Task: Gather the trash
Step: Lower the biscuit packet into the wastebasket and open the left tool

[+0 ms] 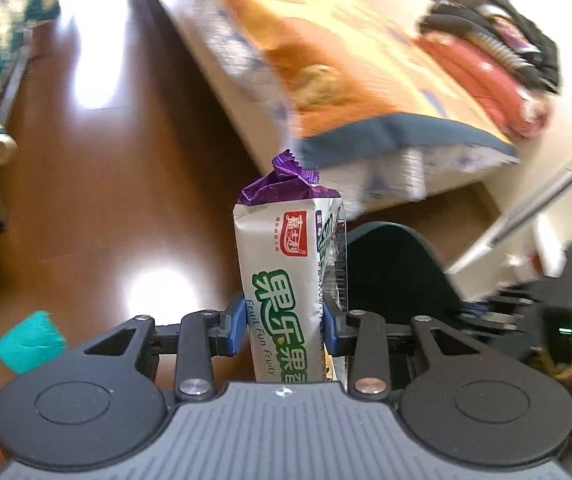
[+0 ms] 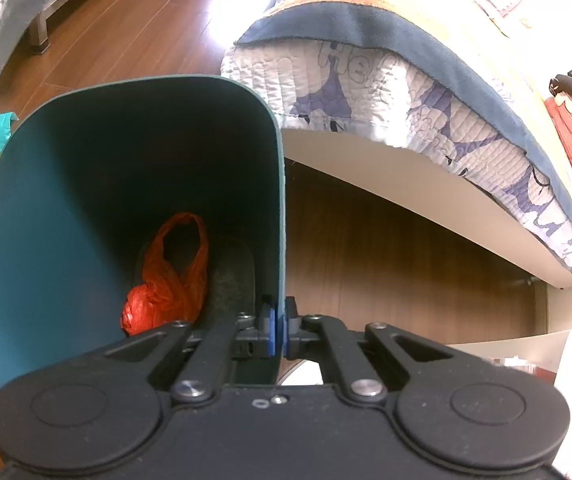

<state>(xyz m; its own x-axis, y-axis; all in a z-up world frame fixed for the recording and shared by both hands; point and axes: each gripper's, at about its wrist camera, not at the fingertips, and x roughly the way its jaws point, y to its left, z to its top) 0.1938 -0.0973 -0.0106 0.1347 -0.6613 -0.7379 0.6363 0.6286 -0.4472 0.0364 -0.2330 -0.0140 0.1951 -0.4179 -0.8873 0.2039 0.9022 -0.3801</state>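
Clamping a biscuit packet (image 1: 292,280) lengthwise, pointing forward, left tool (image 1: 285,320); right tool (image 2: 278,330) pinches the bin (image 2: 86,208) wall, packet's base hidden.

Black linkage grippers (image 1: 285,316), blue pads (image 2: 272,330).

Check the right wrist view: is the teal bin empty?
No, a crumpled red plastic bag lies at the bottom of the teal bin.

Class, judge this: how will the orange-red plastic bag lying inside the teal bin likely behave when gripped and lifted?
The orange-red plastic bag looks thin and crumpled, so probably floppy and light. Its glossy film may slip. Its open loop would likely collapse when pinched.
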